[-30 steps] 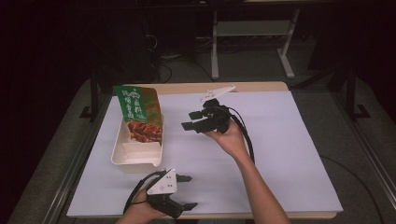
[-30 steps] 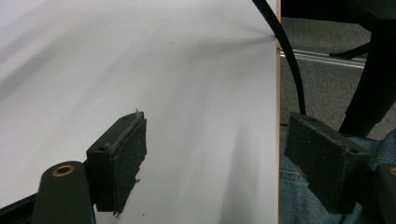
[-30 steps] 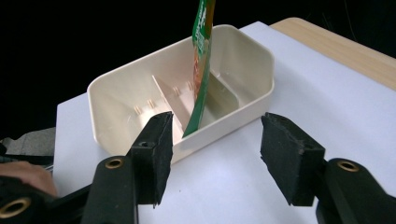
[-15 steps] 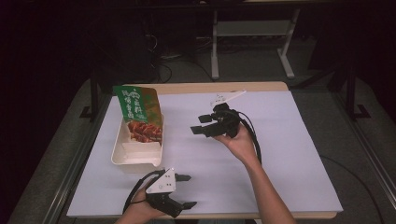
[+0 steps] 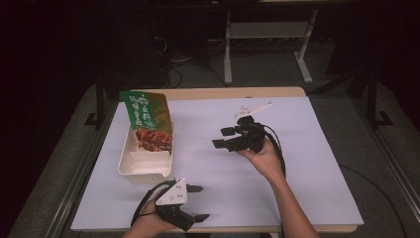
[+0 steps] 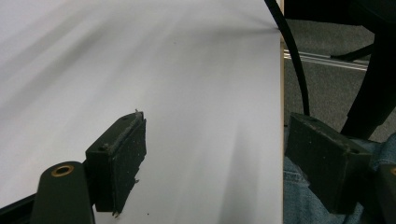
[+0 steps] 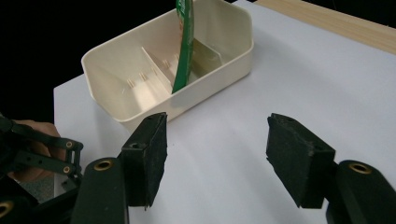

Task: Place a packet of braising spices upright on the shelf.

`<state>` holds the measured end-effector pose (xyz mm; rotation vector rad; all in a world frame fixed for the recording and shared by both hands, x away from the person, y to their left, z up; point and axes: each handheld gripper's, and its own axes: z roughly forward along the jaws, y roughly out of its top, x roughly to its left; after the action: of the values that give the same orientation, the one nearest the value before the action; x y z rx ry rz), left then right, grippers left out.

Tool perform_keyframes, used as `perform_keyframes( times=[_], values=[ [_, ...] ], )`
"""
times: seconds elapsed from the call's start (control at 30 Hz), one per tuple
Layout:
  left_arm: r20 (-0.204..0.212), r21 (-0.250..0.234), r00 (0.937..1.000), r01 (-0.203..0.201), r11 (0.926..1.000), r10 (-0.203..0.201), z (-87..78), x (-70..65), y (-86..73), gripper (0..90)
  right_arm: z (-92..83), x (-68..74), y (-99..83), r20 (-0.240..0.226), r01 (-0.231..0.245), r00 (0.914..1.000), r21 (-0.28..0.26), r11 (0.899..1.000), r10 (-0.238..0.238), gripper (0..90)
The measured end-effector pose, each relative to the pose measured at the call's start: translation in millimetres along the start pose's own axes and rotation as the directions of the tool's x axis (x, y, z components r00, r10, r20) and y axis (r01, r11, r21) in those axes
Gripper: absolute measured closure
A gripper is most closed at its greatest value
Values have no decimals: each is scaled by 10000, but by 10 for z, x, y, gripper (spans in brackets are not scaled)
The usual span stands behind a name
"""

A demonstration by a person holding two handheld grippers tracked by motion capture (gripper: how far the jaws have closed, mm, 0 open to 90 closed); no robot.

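Green packet [image 7: 183, 46] cut off by right gripper view's top edge

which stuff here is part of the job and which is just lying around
In the job:
- green snack packet, standing in the container
- cream divided container
- right gripper, open, empty
- left gripper, open, empty

Just there:
- white table cover
- metal stand behind the table
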<state>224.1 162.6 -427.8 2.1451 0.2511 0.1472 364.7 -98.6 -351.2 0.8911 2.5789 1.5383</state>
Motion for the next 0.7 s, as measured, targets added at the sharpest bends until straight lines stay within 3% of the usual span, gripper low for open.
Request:
perform_keyframes(
  times=[0.7],
  values=[
    [-27,94,10000,43,9999,-43,0,17,-6,204,-315,-49,-398,227,-515,9984,-323,9981,523,357]
  ],
)
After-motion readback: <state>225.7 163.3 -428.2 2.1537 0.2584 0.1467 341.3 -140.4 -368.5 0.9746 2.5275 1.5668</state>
